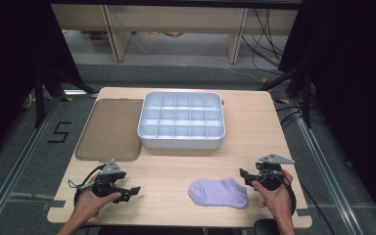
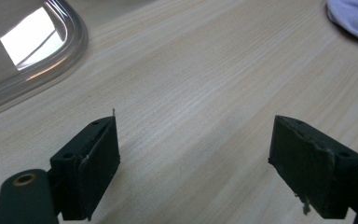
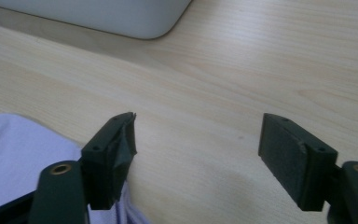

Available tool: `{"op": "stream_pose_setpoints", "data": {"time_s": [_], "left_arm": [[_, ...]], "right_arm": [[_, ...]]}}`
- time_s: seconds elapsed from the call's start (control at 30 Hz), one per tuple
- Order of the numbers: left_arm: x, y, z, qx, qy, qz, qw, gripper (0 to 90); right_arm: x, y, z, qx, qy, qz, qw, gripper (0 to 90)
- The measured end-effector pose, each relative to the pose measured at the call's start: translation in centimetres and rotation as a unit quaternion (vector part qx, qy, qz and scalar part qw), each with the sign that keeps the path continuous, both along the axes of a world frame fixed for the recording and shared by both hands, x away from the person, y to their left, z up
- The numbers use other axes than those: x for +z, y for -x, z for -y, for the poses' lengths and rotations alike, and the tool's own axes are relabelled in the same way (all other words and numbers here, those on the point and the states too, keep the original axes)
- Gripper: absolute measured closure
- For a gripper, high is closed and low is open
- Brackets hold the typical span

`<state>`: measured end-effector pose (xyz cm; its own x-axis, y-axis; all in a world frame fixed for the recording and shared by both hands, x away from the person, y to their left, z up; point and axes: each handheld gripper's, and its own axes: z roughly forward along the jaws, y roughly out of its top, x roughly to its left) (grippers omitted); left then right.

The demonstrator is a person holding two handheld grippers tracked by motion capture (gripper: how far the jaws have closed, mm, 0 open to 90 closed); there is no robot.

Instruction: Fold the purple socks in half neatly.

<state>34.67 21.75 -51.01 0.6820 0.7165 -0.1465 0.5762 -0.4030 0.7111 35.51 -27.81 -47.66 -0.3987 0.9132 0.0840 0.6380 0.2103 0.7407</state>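
Lilac knit fabric identifies the work item: a single short sock (image 1: pixel 219 192) lying flat on the wooden tabletop (image 1: pixel 176 166), near the front edge and toward the person's right side. Judged from its limp, flattened outline, the sock is light, soft and without stiffness; it should fold and drape when lifted, is not fragile, and offers enough surface texture that slipping is unlikely once pinched. A suitable hold would be a pinch on a raised edge of the fabric, such as the end nearest the right claw (image 1: pixel 245 175), since a grip on the flat middle would first require gathering cloth off the tabletop. The right claw is spread and holds nothing; it sits just beside the sock's right end, and in the right gripper view its left jaw stands over the lilac fabric (image 3: pixel 18 158). The left claw (image 1: pixel 133 191) is likewise spread and holds nothing, resting low over bare wood well to the left of the sock, a corner of which appears in the left gripper view (image 2: pixel 354 18). Farther back stand a white divided tray (image 1: pixel 181 139) and, just to its left, a translucent brownish lid (image 1: pixel 110 129). No brand or label is legible on these things; a "5" (image 1: pixel 59 132) is marked on the floor left of the tabletop.
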Motion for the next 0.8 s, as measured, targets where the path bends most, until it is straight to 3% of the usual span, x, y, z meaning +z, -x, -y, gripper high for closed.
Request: {"op": "stream_pose_setpoints", "data": {"time_s": [0.07,0.17,0.2,0.23,0.27,0.37,0.4,0.43,0.47,0.5,0.53,0.63,0.67,0.8], "left_arm": [[0.0,0.0,0.0,0.003,0.000,-0.003,1.0000,15.3],[0.0,0.0,0.0,0.006,-0.002,-0.004,1.0000,15.3],[-0.1,0.0,0.1,0.013,0.007,-0.005,0.9999,15.3],[-0.1,0.0,0.1,0.014,0.005,-0.005,0.9999,15.3],[-0.1,0.0,-0.1,0.013,-0.003,-0.003,0.9999,15.3],[-0.1,0.0,0.0,0.016,0.004,-0.003,0.9999,15.3],[-0.1,0.0,0.0,0.015,0.003,-0.003,0.9999,15.3],[0.0,-0.1,-0.1,0.010,-0.001,-0.004,0.9999,15.3],[0.0,-0.1,-0.1,0.011,-0.001,-0.005,0.9999,15.3],[0.0,-0.1,-0.1,0.013,0.000,-0.005,0.9999,15.3],[0.0,-0.1,-0.1,0.013,0.000,-0.005,0.9999,15.3],[0.0,-0.1,-0.1,0.010,-0.003,-0.005,0.9999,15.5],[0.0,-0.1,-0.1,0.011,-0.003,-0.005,0.9999,15.5],[0.0,-0.1,-0.1,0.011,-0.002,-0.005,0.9999,15.6]], "right_arm": [[0.1,0.1,-0.1,0.014,0.012,0.007,0.9998,34.5],[0.5,0.3,-0.6,0.018,0.009,0.004,0.9998,36.8],[0.6,0.4,-0.7,0.021,0.011,0.006,0.9997,38.3],[0.7,0.7,-1.2,0.016,0.001,-0.013,0.9998,41.0],[0.5,0.4,-0.9,0.037,0.018,0.012,0.9991,42.1],[0.8,0.8,-1.5,0.036,0.006,-0.002,0.9993,46.6],[0.8,0.6,-1.4,0.050,0.019,0.009,0.9985,48.4],[0.8,0.7,-1.6,0.053,0.010,0.006,0.9985,50.0],[0.8,0.6,-1.5,0.066,0.024,0.022,0.9973,52.4],[1.0,0.9,-1.8,0.062,0.018,0.008,0.9979,55.1],[0.9,0.8,-1.9,0.075,0.020,0.016,0.9969,56.4],[1.1,1.1,-2.4,0.088,0.015,0.010,0.9959,64.3],[1.1,1.1,-2.5,0.098,0.023,0.020,0.9947,66.1],[1.4,1.5,-3.4,0.124,0.028,0.017,0.9917,72.6]]}}
